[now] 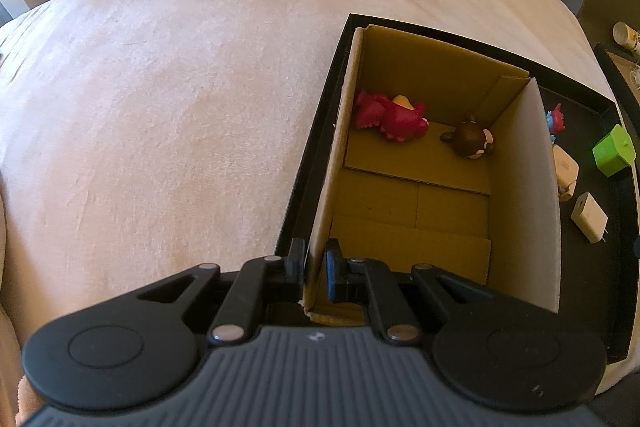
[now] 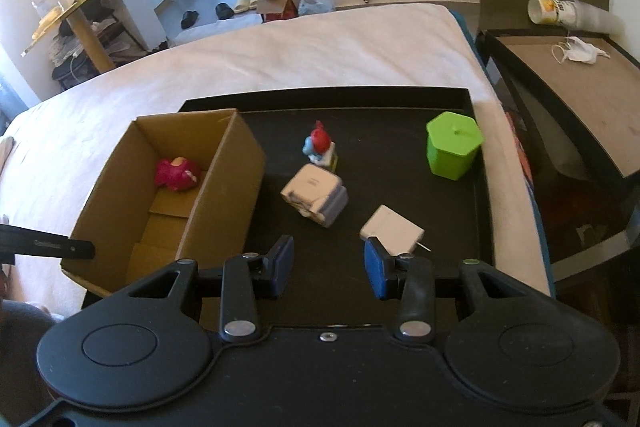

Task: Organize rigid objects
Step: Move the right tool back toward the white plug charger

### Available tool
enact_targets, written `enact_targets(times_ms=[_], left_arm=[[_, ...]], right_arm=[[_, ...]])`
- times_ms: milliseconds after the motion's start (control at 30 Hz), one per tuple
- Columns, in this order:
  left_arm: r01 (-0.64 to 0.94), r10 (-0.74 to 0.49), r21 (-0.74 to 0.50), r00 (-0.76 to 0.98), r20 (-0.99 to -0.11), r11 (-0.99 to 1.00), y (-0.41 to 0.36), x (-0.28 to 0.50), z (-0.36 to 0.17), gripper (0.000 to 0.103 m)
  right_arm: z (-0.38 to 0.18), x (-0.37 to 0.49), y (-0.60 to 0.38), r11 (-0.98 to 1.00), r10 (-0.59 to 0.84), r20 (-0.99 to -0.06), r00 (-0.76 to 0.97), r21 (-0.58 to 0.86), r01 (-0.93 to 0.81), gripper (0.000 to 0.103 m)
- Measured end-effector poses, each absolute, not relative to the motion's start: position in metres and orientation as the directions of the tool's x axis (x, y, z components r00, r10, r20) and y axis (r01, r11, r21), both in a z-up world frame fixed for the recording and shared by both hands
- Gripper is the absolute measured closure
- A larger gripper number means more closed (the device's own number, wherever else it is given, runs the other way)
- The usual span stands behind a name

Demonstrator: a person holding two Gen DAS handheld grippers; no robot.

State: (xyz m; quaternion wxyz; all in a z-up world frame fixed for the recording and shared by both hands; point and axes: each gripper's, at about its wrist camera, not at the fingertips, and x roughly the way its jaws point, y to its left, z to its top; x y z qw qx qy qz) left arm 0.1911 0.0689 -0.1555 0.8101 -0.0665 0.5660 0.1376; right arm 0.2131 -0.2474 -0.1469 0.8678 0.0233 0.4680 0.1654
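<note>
**Box wall pinched; right gripper over tray**

Left gripper is clamped on the near wall of the cardboard box, which sits in the left part of the black tray. Pink toy and brown toy lie at the box's far end; its near floor is free. Right gripper hangs part-open, holding nothing, near the white charger. Green box sits near the tray's right rim. The tray rests on a pale bed.

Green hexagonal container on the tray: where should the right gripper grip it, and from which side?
Judging by shape: take the green container across two opposite flat side walls, coming from above. It stands upright and apart from the other things on the black tray. The right gripper, open and empty, may need opening wider.
</note>
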Motion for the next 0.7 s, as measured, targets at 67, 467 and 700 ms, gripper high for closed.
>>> enact_targets(times_ms=[67, 467, 700], left_arm=[[-0.299, 0.152, 0.052, 0.321, -0.935, 0.953, 0.069, 0.191, -0.156, 0.093], [-0.308, 0.16, 0.059, 0.315, -0.935, 0.95, 0.069, 0.192, -0.157, 0.093], [-0.308, 0.168, 0.069, 0.307, -0.937, 0.949, 0.068, 0.195, -0.158, 0.093]], right_arm=[[-0.149, 0.214, -0.252, 0.946, 0.306, -0.806, 0.507, 0.198, -0.256, 0.063], [-0.18, 0.235, -0.257, 0.96, 0.25, -0.839, 0.484, 0.15, -0.235, 0.059], [-0.203, 0.251, -0.254, 0.964, 0.192, -0.861, 0.471, 0.076, -0.254, 0.057]])
